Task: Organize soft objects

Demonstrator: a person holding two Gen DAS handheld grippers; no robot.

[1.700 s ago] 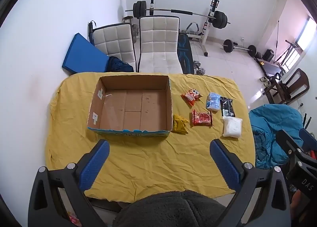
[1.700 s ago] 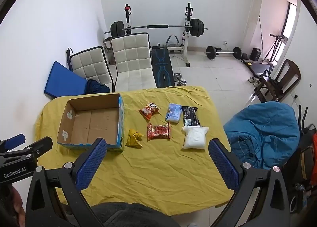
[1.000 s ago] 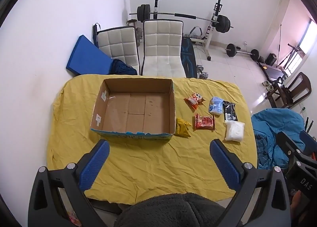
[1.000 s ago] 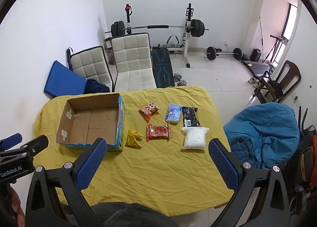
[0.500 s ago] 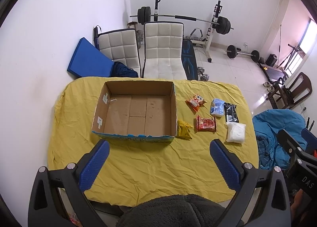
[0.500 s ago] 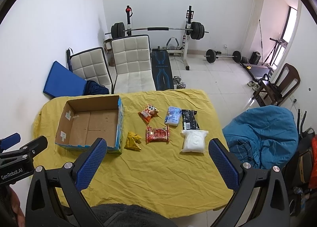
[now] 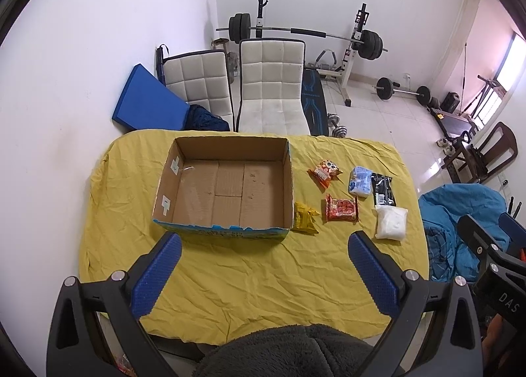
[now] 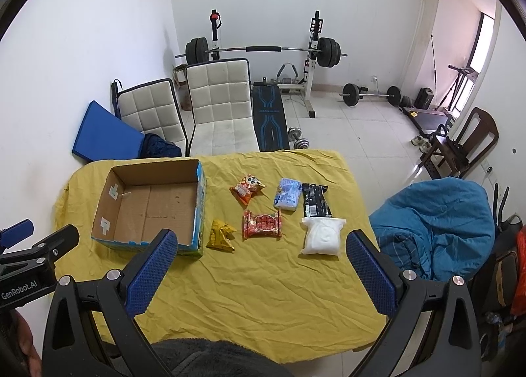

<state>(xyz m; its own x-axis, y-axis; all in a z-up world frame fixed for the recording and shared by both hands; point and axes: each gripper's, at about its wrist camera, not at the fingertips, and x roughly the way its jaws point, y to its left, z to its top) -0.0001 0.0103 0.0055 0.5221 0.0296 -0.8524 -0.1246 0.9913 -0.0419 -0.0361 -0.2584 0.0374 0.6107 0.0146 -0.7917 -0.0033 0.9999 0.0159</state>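
Observation:
An empty cardboard box sits on the left half of a table under a yellow cloth. To its right lie several soft packets: a yellow one against the box, a red one, an orange one, a light blue one, a black one and a white one. My left gripper and right gripper hover open above the near table edge, holding nothing.
Two white padded chairs and a blue mat stand behind the table. A weight bench with barbell fills the back of the room. A blue beanbag and a wooden chair are to the right.
Both cameras have drawn back and risen slightly, so the table and box look a little smaller and farther. Nothing on the table has moved, and both grippers have stayed open.

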